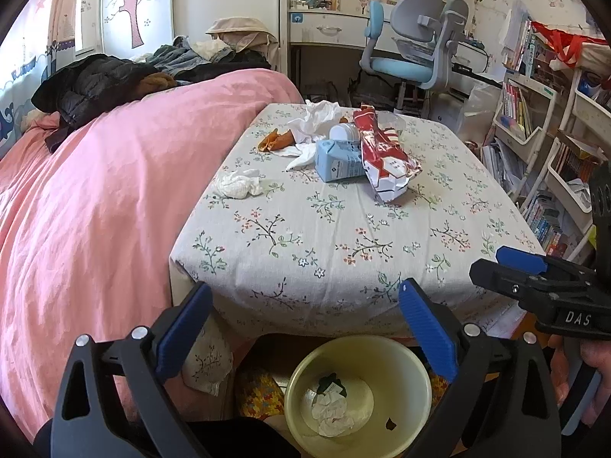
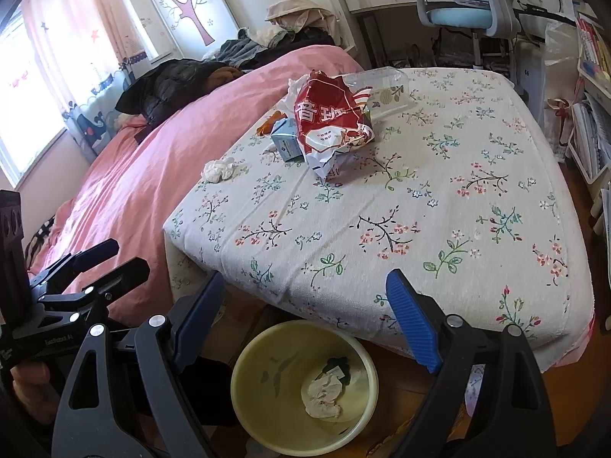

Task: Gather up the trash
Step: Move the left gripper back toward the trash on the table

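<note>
Left gripper (image 1: pixel 305 328), right gripper (image 2: pixel 305 320) — both wide open, empty, angled downward.

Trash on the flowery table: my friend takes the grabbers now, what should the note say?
Left gripper: open, empty, above the bin.
Right gripper: open, empty, beside it.
Round pale yellow plastic bin on the floor below the table's near edge: crumpled white tissue already inside.
Left on the floral-cloth table: red-and-white crinkled snack bag, light blue carton, clear plastic box, orange peel, loose white tissue wad, more tissues behind.
</note>
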